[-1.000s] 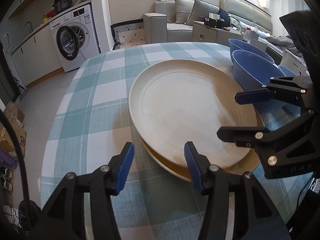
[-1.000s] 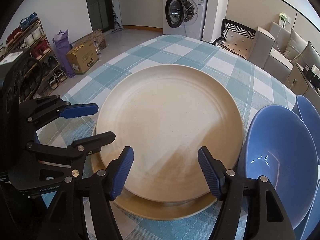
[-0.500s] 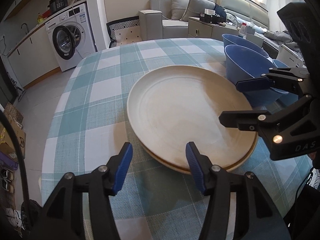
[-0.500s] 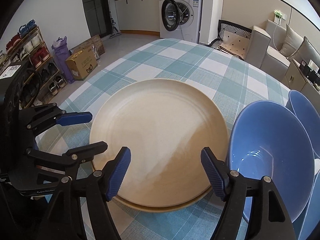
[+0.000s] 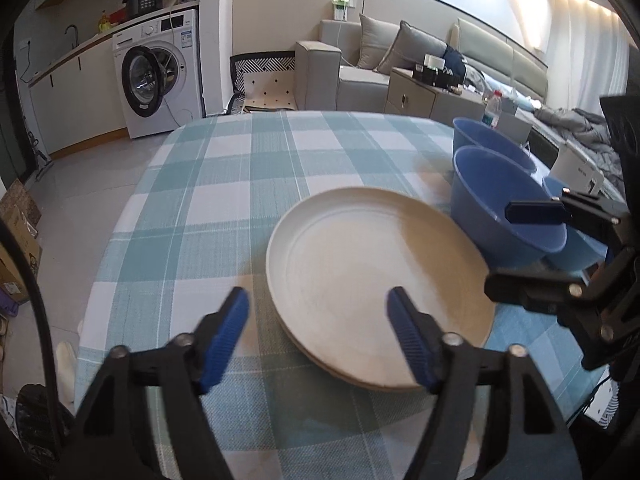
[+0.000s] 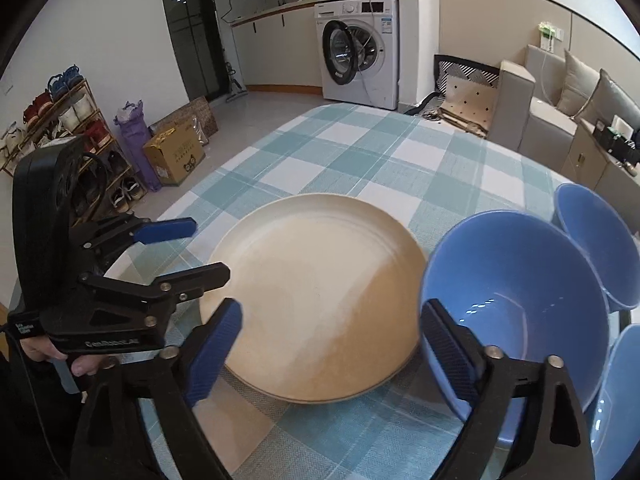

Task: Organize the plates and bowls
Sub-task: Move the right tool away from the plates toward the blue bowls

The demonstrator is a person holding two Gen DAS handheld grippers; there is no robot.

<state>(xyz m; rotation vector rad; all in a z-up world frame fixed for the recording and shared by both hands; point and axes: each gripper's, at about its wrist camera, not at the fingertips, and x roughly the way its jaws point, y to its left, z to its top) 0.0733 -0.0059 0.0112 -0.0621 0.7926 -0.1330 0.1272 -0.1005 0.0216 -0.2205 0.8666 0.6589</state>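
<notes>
Two cream plates [image 5: 376, 280] lie stacked on the checked tablecloth; the stack also shows in the right wrist view [image 6: 316, 292]. Three blue bowls stand to its right: a near one [image 6: 516, 304], one behind it [image 6: 596, 240] and one at the right edge [image 6: 620, 392]. The near bowl [image 5: 500, 204] and the one behind [image 5: 488, 140] show in the left wrist view. My left gripper [image 5: 318, 336] is open and empty, above the plates' near-left rim. My right gripper [image 6: 332, 352] is open and empty, above the plates' near rim beside the near bowl.
The table [image 5: 224, 184] wears a teal and white checked cloth. Its left edge drops to the floor, with a shoe rack [image 6: 68, 128] and boxes [image 6: 172, 152] beyond. A washing machine [image 5: 156, 76] and a sofa [image 5: 400, 60] stand past the far edge.
Both grippers have drawn back and risen from the plate stack, jaws a little wider. The top plate, tilted a second ago, now lies flat on the lower one.
</notes>
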